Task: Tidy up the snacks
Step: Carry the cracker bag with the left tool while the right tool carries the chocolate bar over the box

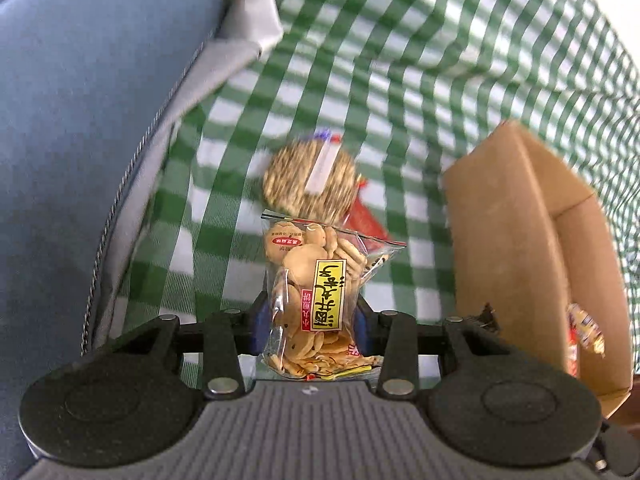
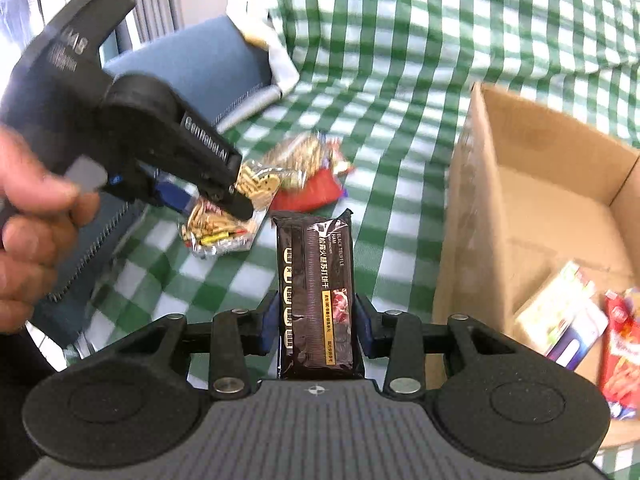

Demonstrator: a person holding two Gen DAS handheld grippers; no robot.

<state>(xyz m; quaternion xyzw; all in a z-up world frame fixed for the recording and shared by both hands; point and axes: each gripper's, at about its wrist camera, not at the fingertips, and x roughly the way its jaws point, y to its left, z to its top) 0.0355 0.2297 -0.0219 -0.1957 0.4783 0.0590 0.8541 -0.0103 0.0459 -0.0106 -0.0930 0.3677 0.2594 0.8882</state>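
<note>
Nearest the right wrist lens: right gripper [image 2: 316, 320], fingers clamped on a dark brown cracker pack [image 2: 316, 292], held upright off the cloth. Legible print on its wrapper: "BLACK TRUFFLE HAM"; a vertical line of Chinese characters and a small ham picture on a gold strip also show, the rest too small to read. Left gripper [image 1: 310, 320]: fingers pressed on a clear bag of small round biscuits [image 1: 316, 280], with a yellow label bearing black Chinese characters and a red oval label near the far end of the bag. Seen from the right wrist view, this gripper's black arm reads "GenRobot.AI"; a person's hand [image 2: 28, 236] grips its handle at left. On the surface beyond the held bag: a round speckled cracker in clear wrap [image 1: 308, 180] lying against a red packet [image 1: 366, 220], both blurred. Surface: green-and-white checked cloth [image 1: 400, 80], creased at the far side. Open cardboard box [image 2: 540, 200] stands at right on the cloth, holding a pale packet [image 2: 560, 316] and a red packet, printing unreadable. Blue padded chair seat [image 1: 88, 120] with a grey edge borders the cloth at left.
</note>
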